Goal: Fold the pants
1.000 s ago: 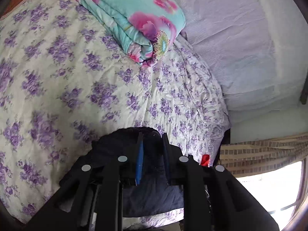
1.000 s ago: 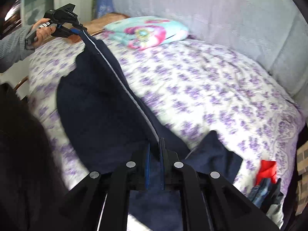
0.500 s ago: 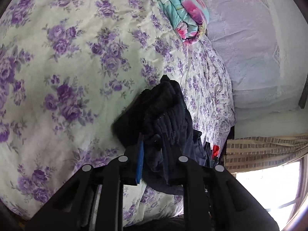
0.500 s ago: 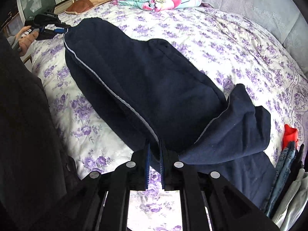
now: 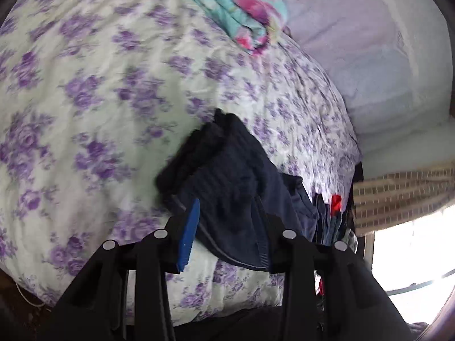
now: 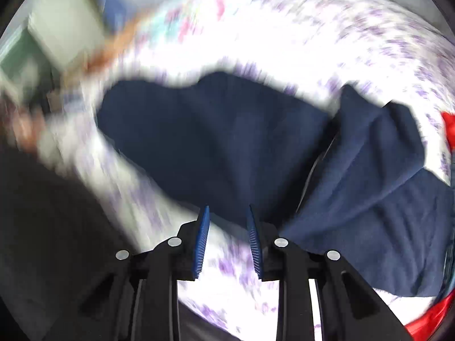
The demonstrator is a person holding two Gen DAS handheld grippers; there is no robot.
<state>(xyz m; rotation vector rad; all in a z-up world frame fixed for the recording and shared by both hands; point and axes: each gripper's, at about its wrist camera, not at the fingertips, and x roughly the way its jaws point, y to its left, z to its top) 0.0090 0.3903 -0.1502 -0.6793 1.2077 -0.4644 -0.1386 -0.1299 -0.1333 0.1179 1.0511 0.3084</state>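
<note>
Letting go, your right gripper (image 6: pixel 227 241) now shows jaws apart where it pinched the pants (image 6: pixel 221 142) before, left gripper (image 5: pixel 227 233) likewise parted around the cuff, pants laid on the bed (image 5: pixel 99 85), ready for folding.

The pants (image 5: pixel 236 196) lie on the bed (image 5: pixel 99 99), bunched between the parted fingers of the left gripper (image 5: pixel 227 216) and running on ahead of it. A folded blanket (image 5: pixel 236 11) lies on the bed far ahead of that gripper, slightly right. A pile of clothes (image 5: pixel 332 213) sits at the bed edge, right of it. In the right wrist view (heavily blurred) the pants (image 6: pixel 227 142) spread ahead of the parted right gripper (image 6: pixel 227 213), a folded-over part (image 6: pixel 378 184) to its right.
</note>
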